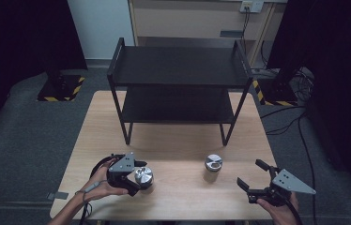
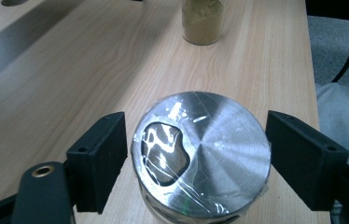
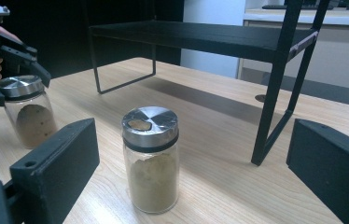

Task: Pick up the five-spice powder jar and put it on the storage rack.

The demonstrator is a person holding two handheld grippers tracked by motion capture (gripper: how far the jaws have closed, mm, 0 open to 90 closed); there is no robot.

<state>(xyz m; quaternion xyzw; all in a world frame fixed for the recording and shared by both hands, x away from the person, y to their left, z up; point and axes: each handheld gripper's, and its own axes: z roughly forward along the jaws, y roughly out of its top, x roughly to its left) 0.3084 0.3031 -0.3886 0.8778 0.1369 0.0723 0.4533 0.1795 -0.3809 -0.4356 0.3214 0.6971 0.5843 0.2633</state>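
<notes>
L gripper (image 1: 137,177) sits at the near-left of the table (image 1: 173,140), jaws partly open & set either side of the metal lid of the left spice jar (image 1: 143,176). In the left gripper view the jar (image 2: 203,156) is between the two black pads w/ a thin gap on each side, so pads not pressing yet; nothing gripped. The jar stands upright on the table, lid covered w/ clear film. The person's left hand (image 1: 99,183) wraps the gripper body from the near-left, gripper level w/ the jar top, pointing right.

R gripper (image 1: 252,177) rests near the near-right table edge, jaws wide open & empty, aimed left toward the second spice jar (image 1: 213,165), which stands upright mid-table, well apart from it. Black rack (image 1: 178,79) stands at the far side.
</notes>
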